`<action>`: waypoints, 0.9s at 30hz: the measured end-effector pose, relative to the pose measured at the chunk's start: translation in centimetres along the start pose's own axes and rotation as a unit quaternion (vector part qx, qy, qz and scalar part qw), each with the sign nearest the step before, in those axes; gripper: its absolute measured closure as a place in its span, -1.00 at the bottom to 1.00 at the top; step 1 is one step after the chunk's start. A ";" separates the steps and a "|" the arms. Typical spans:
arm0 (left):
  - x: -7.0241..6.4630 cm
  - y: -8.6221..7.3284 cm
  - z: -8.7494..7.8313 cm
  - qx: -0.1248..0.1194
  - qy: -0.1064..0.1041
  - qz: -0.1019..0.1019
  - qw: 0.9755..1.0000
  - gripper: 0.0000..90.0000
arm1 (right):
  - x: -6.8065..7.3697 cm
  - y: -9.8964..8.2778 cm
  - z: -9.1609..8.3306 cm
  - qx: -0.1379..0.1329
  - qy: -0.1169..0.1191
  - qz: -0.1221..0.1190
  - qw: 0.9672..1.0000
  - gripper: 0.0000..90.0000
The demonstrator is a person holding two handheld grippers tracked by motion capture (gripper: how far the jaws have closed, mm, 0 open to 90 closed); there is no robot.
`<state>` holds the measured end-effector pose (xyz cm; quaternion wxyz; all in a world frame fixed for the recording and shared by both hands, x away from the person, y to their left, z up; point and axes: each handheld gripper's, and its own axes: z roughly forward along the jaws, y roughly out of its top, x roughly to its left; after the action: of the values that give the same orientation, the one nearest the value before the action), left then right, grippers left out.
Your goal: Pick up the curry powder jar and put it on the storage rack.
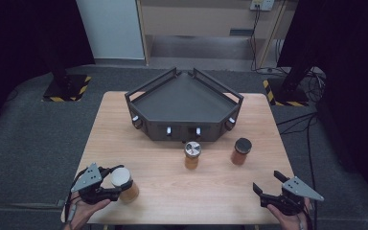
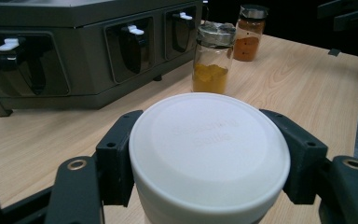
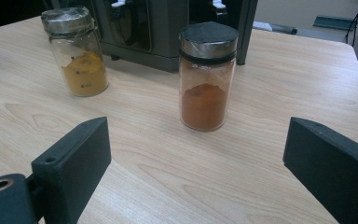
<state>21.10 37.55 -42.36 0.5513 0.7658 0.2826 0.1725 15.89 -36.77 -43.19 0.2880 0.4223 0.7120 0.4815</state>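
White-lidded jar (image 1: pixel 123 182) sits upright at the near-left corner of the light wood counter (image 1: pixel 172 191), w/ the left hand-held gripper (image 1: pixel 106 184) pinching it: in the left gripper view the black pads press on both sides of the white lid (image 2: pixel 209 144), one each side, just under the rim. Jar has orange-brown contents, seen from the high view. Person's left hand (image 1: pixel 84 211) comes in from the bottom edge behind that gripper.

Right hand-held gripper (image 1: pixel 270 185) rests at the near-right corner, jaws spread wide, nothing btwn them; bare wood shows in the gap in the right gripper view. It's well apart from all jars.

Two more jars stand upright mid-counter, just in front of the dark grey rack (image 1: pixel 184 108): silver-lidded jar (image 1: pixel 192 155) w/ yellow powder, approx. centre, and black-lidded jar (image 1: pixel 241 151) w/ orange-red powder to its right. Both apart from each other and from the rack. In the right gripper view the black-lidded jar stands nearer and roughly btwn the spread jaws' line of sight, not touched.

Rack is angular, w/ a raised rail round the top and small white-tipped knobs along its front face; it sits at the far-middle of the counter.
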 end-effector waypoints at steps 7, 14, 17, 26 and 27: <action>0.0 0.6 0.2 -0.002 -0.001 -0.004 1.000 -0.27 | 0.0 0.0 0.0 0.000 0.001 0.000 1.000 -0.83; 0.0 1.8 0.7 0.002 0.011 -0.006 1.000 -0.27 | 0.0 0.0 0.0 0.001 0.001 0.000 1.000 -0.83; 0.0 2.3 1.0 0.002 0.016 -0.010 1.000 -0.27 | 0.0 0.0 0.0 0.000 0.001 0.001 1.000 -0.83; -0.2 3.7 1.9 0.009 0.040 -0.019 0.999 -0.27 | 0.0 0.0 0.0 0.001 0.001 0.001 1.000 -0.83; -0.2 3.9 2.1 0.010 0.042 -0.020 0.999 -0.27 | 0.0 0.0 0.0 0.000 0.001 0.001 1.000 -0.83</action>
<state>23.05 34.99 -39.39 0.5345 0.7575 0.3225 0.1909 15.94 -36.78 -43.20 0.2866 0.4228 0.7119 0.4819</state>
